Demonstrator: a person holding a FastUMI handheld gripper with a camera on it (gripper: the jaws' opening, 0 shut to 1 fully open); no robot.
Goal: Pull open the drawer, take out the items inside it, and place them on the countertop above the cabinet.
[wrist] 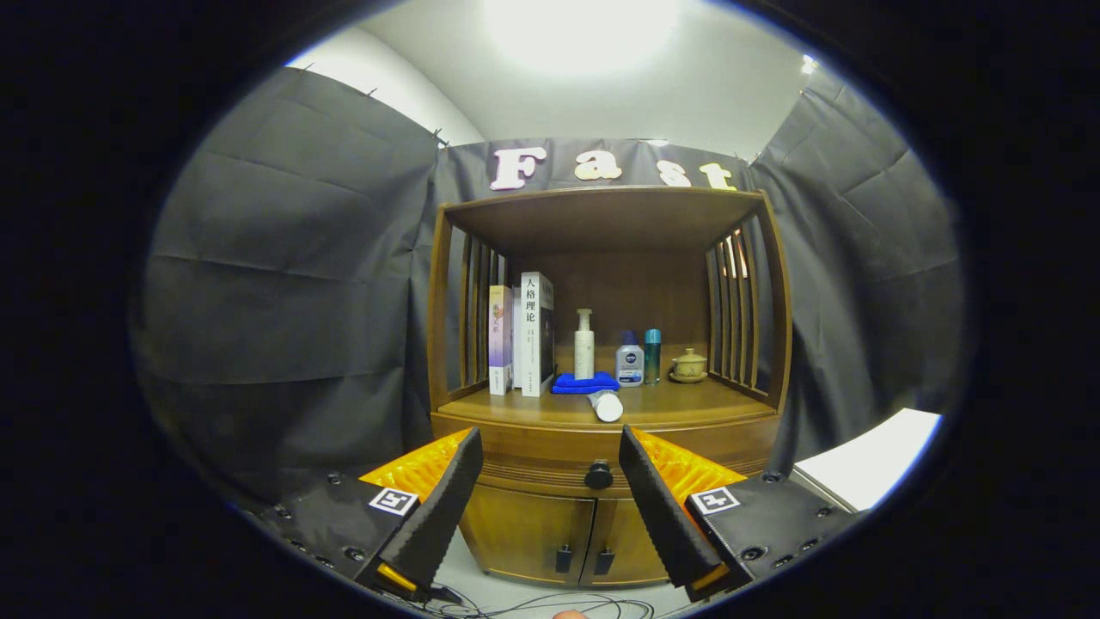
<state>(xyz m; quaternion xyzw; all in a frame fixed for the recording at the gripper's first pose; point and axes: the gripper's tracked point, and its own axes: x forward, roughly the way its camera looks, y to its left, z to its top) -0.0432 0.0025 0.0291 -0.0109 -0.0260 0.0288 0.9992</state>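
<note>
Gripper [550,443] held facing a wooden cabinet [516,524], fingers spread wide, nothing gripped. Drawer [533,451] seen shut, its dark round knob [599,474] lying between and beyond the fingers, not touched. On the countertop [687,400] above are noted: upright books [524,340], a pump bottle [584,344] standing on a folded blue cloth [584,383], a white tube [607,405] lying just before the cloth, two small bottles [640,358], a lidded cup [689,364]. Two lower doors [559,529] closed.

Bright overhead glare on the ceiling [580,34], dim shadowed cabinet [601,430], sharp focus, fisheye bending toward edges
</note>
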